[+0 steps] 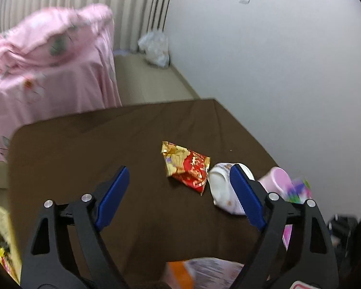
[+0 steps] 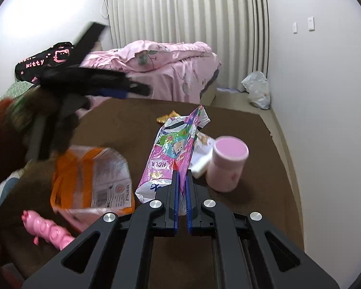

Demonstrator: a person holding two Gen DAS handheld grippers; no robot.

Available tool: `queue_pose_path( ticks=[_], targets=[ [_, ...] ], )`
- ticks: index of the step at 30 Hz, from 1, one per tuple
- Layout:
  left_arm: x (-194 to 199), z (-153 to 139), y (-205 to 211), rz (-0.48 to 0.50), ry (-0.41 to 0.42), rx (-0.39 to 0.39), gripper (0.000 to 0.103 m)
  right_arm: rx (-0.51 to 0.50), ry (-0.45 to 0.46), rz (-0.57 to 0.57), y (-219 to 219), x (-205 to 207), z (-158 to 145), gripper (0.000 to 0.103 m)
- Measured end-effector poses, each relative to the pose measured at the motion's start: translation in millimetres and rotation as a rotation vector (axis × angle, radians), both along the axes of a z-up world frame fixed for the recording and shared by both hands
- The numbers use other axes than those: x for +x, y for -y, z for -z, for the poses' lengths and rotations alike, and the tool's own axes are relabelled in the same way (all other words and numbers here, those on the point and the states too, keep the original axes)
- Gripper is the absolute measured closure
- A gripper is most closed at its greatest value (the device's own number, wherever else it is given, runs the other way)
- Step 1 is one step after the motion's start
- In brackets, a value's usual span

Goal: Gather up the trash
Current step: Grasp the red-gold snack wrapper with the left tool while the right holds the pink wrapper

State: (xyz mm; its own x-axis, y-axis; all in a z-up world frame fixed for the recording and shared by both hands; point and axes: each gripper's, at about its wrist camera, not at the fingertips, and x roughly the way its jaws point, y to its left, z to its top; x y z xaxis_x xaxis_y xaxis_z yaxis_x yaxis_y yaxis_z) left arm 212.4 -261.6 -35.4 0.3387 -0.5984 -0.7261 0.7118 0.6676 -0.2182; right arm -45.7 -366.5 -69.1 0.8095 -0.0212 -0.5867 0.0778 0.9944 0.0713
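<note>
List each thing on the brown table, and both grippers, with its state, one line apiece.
Left gripper: open, empty, above the table.
Right gripper: shut on the pink printed foil bag, which stands upright.
Red and gold foil wrapper: lying flat, untouched.
Pink plastic cup: upright.
Orange and white plastic packet: lying crumpled.
Pink plastic toy: lying on its side.

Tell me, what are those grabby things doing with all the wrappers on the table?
A person is picking up trash with a gripper in each hand. The right gripper is shut on a pink snack bag and holds it above the brown table. The left gripper is open and empty, above the table near a red and gold wrapper. An orange bag and a pink cup still lie there.
</note>
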Motion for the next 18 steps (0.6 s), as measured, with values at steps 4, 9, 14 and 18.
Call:
queue_pose_path(
  ticks=[4, 9, 14, 18],
  targets=[
    [26.4, 29.7, 34.6, -0.006, -0.071, 0.105, 0.033, 0.045, -0.03, 0.002, 5.3, -2.2, 16.8, 0.097],
    [31.8, 61.7, 47.9, -0.011, -0.157, 0.155, 0.071, 0.072, -0.035, -0.003, 6.4, -2.6, 24.2, 0.097],
    [16.3, 47.6, 30.2, -0.025, -0.086, 0.085, 0.085, 0.078, -0.036, -0.006, 7.5, -2.3, 26.1, 0.097],
    [-0.6, 19.7, -1.3, -0.079, -0.008, 0.022, 0.087, 0.077, -0.03, 0.001, 9.5, -4.0, 25.8, 0.097]
  ],
)
